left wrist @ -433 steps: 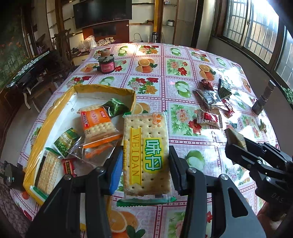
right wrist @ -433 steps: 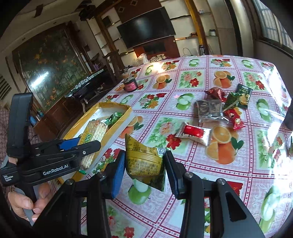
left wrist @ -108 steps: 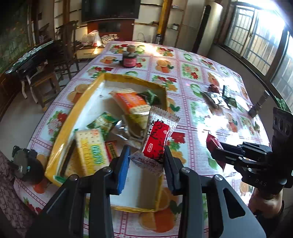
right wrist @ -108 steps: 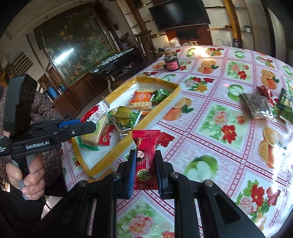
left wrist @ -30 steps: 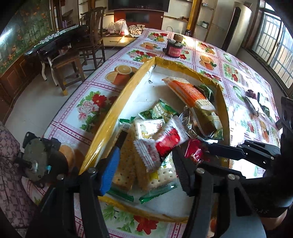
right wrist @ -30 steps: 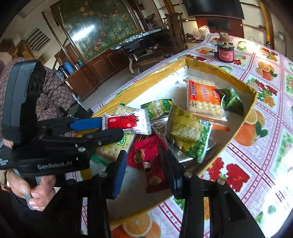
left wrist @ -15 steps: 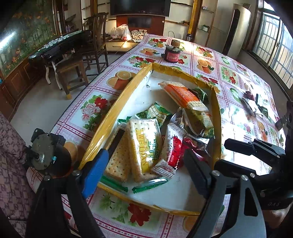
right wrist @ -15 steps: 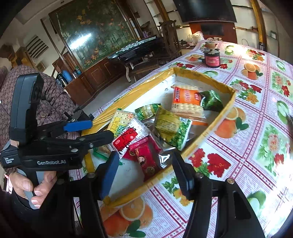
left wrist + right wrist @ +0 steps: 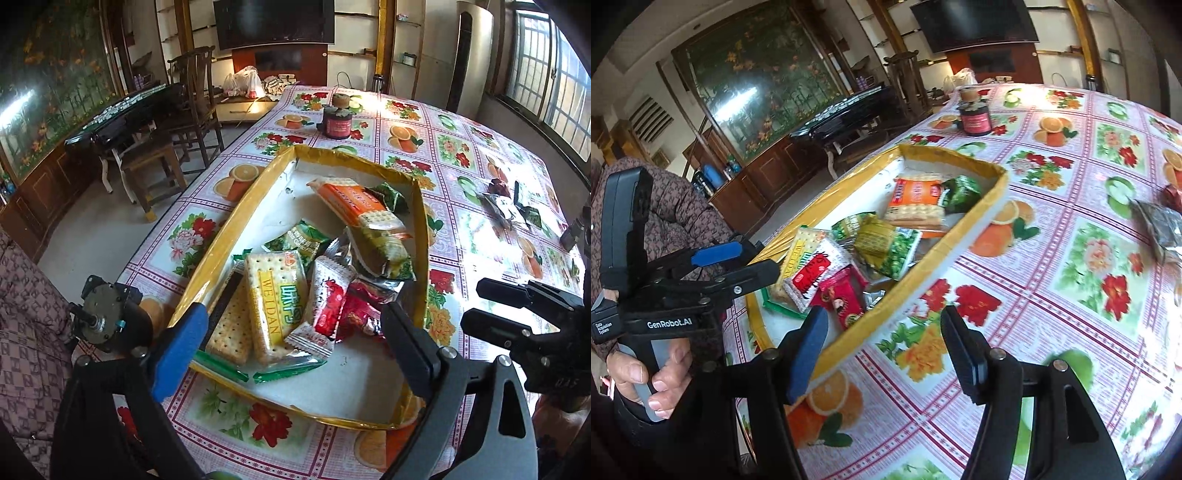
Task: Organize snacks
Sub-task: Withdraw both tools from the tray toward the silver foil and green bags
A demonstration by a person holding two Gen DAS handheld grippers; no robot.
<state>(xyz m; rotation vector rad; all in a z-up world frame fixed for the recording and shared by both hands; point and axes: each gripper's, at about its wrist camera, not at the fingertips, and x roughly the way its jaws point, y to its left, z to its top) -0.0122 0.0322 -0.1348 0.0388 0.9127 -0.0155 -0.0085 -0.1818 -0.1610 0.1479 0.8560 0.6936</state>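
While both my left gripper point(image 9: 291, 334) and right gripper point(image 9: 882, 341) gape wide, empty, the snacks point(image 9: 291, 295) lie heaped in the yellow tray point(image 9: 221, 243), perhaps overlapping.

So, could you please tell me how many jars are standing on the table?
1: a dark jar with a red label, standing on the flowered tablecloth beyond the far end of the yellow tray.

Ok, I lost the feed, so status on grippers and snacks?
Left gripper open, empty, over tray. Right gripper open, empty, beside it. Loose snacks on the far tablecloth. Nothing in the way.
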